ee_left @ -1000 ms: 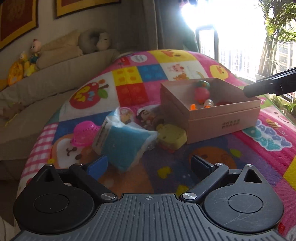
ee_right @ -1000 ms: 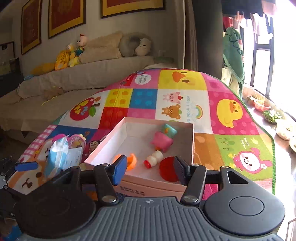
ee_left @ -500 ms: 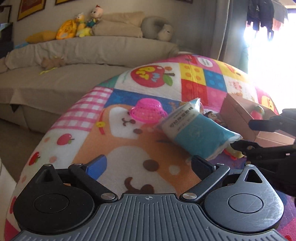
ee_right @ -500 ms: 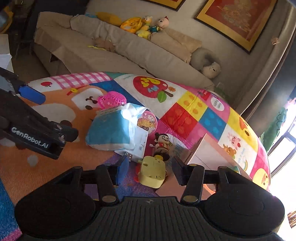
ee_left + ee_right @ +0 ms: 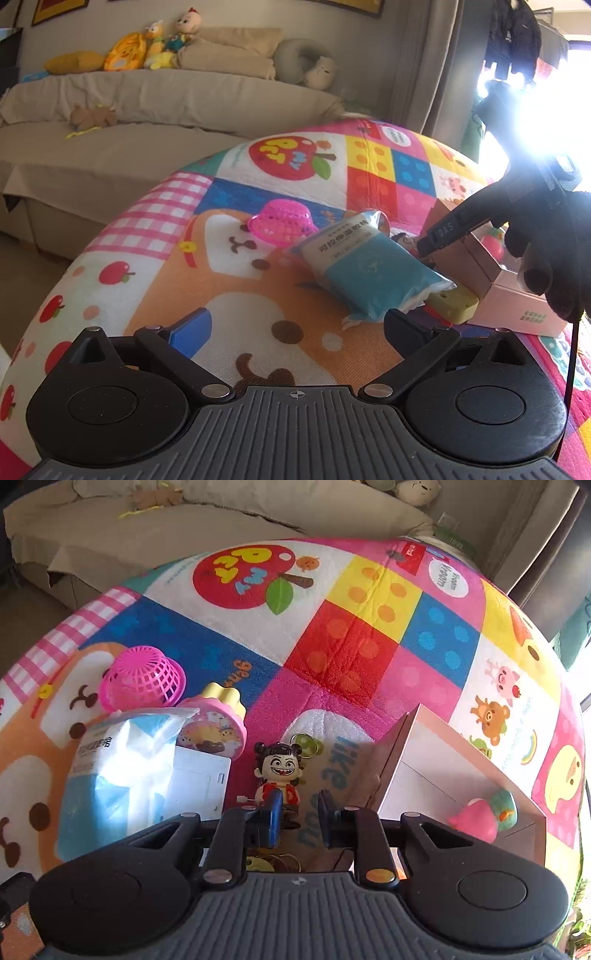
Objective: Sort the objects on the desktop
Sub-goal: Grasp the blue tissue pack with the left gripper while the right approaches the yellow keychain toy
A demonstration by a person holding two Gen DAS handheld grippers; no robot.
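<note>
A small wind-up doll in a red jacket stands on the colourful play mat, just left of the pink cardboard box. My right gripper is shut right in front of it. Its left finger hides part of the doll's body, and bare mat shows in the narrow gap between the pads. In the left wrist view the right gripper, held by a black-gloved hand, points down at the doll. My left gripper is open and empty, short of the blue-and-white packet.
A pink mesh basket lies upside down behind the packet. A pink round toy and a white card sit beside it. A yellow block lies against the box. A pink-and-green toy lies inside. A sofa stands behind.
My right gripper left the box, swung left and down to the doll, and its jaws closed. My left gripper swung left toward the packet, then held still, open.
</note>
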